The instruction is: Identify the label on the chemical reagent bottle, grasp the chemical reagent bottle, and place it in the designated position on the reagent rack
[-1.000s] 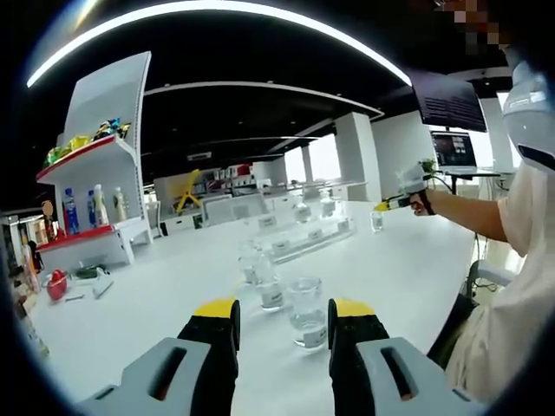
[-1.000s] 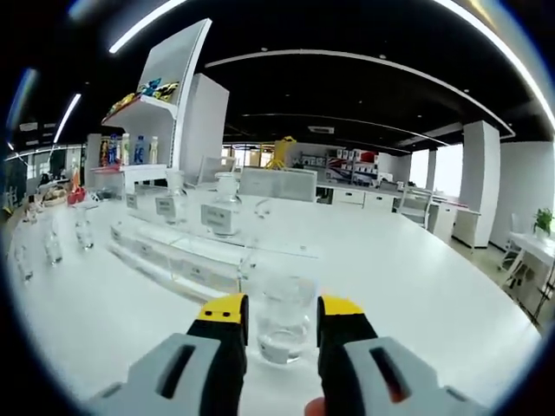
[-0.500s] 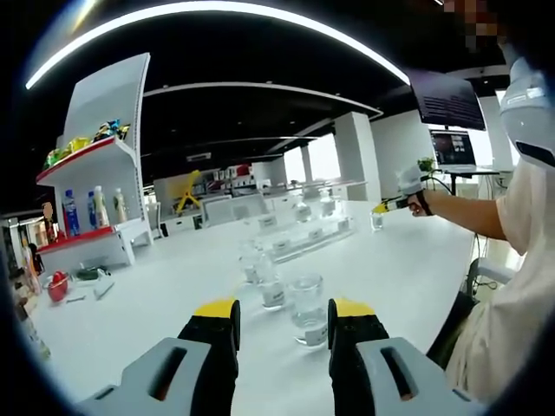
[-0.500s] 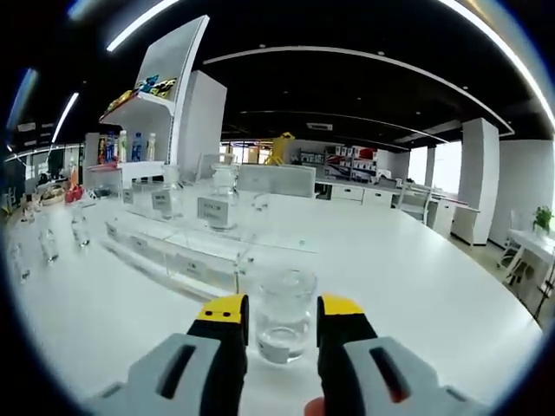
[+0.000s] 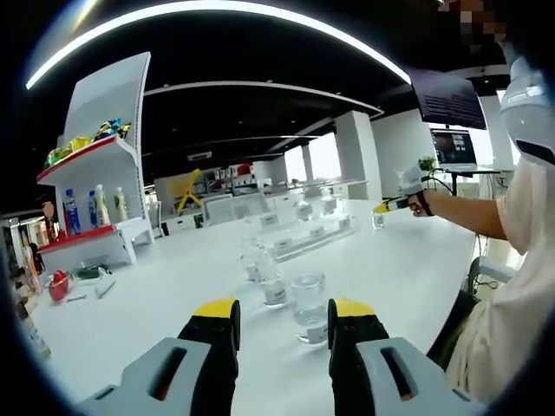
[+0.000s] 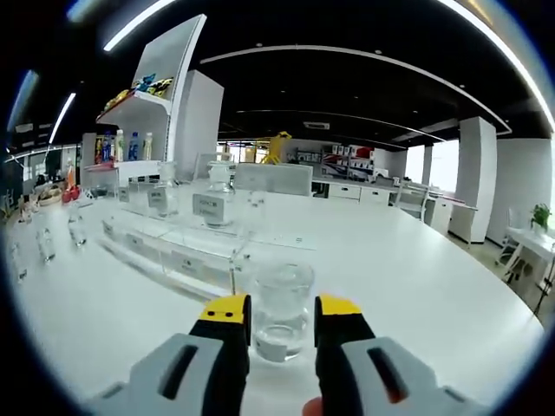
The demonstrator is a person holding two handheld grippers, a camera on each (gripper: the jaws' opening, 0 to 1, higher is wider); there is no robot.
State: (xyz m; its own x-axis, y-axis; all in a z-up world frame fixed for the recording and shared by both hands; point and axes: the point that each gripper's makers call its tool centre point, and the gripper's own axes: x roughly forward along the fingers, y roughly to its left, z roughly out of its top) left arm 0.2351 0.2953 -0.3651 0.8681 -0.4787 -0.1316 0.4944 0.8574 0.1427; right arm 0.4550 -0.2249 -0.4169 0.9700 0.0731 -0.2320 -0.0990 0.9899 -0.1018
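- The clear glass reagent bottle (image 6: 280, 310), low in the centre of the right gripper view, is bracketed by the right gripper (image 6: 281, 322), whose jaws are spread around it; contact cannot be told.
- It is judged rigid, slippery and breakable; a hold on the body's sides is advised.

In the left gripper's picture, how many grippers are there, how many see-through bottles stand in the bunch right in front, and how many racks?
Grippers: 2, the left gripper and the right gripper
Clear bottles in the near bunch: 3
Clear rack: 1
Total: 6
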